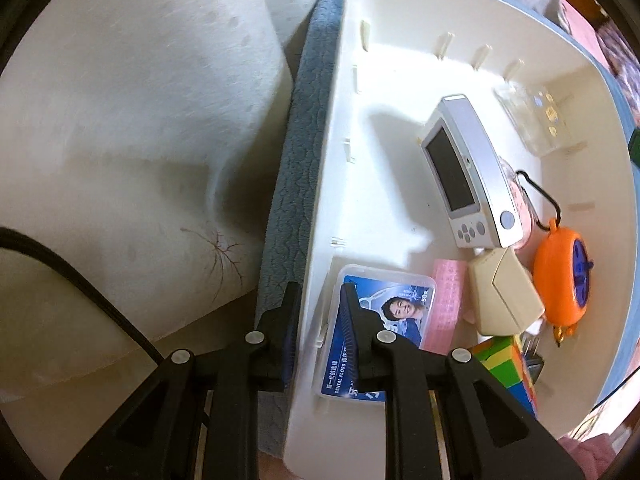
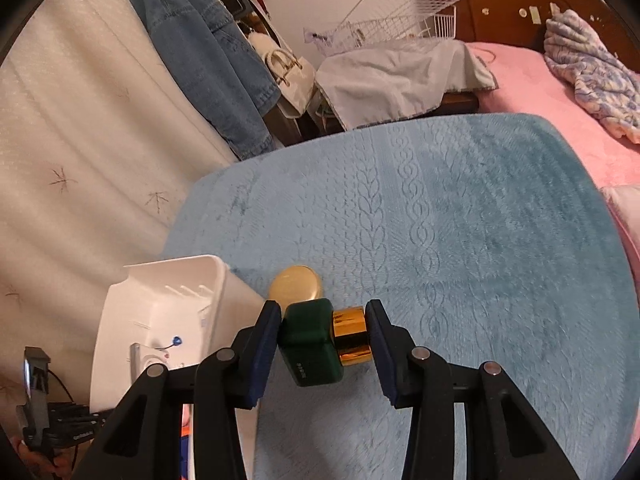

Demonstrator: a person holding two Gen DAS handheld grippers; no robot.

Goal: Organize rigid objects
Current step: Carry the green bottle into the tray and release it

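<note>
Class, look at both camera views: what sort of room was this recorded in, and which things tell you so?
Most likely a bedroom in a home: a bed with a pink blanket and wooden headboard, a denim jacket hanging by the wall, and a handbag beneath it.

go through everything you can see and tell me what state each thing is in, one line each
left gripper: shut on the bin wall.
white bin: open-topped, partly filled.
dental floss box: lid shut, lying flat in the bin.
silver handheld device: screen dark, propped at a tilt.
right gripper: shut on the bottle.
green bottle: held sideways, gold cap on.
gold disc: lying on the blue towel.
</note>
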